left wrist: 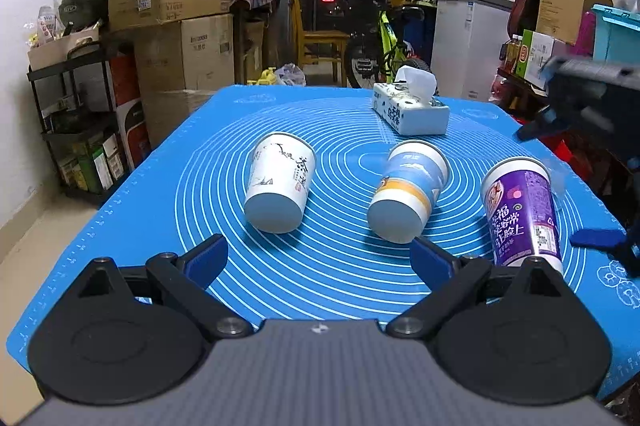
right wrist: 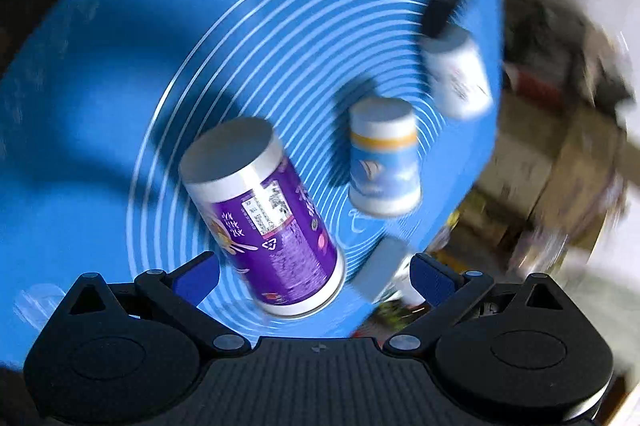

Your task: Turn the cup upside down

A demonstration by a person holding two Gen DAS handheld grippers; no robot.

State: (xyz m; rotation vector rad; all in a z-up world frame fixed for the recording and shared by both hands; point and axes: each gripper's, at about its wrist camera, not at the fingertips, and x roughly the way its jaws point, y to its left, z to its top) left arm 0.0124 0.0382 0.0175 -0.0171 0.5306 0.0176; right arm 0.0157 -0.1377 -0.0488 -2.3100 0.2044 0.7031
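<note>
The left claw [left wrist: 318, 258] fills the foreground, spread wide and gripping nothing, poised low over the blue mat [left wrist: 160, 185] that covers the surface; beyond it three cups stand bottom-up on their rims: the purple cup [left wrist: 522, 214] at the right, tallest, then the white cup [left wrist: 280, 181] and the blue-and-orange cup [left wrist: 408, 191], with a tissue box [left wrist: 410, 111] behind them. The right claw [right wrist: 316, 276] is likewise wide open and empty, tilted hard over the purple cup [right wrist: 264, 222], which sits just ahead of its tips, untouched as far as can be seen (the view is badly smeared by motion). All three appear already inverted, so the main risk is a stray sweep: the fast-moving right claw could clip the tall purple cup and topple it into its neighbour; the left claw, near the middle cup, could nudge that one.
</note>
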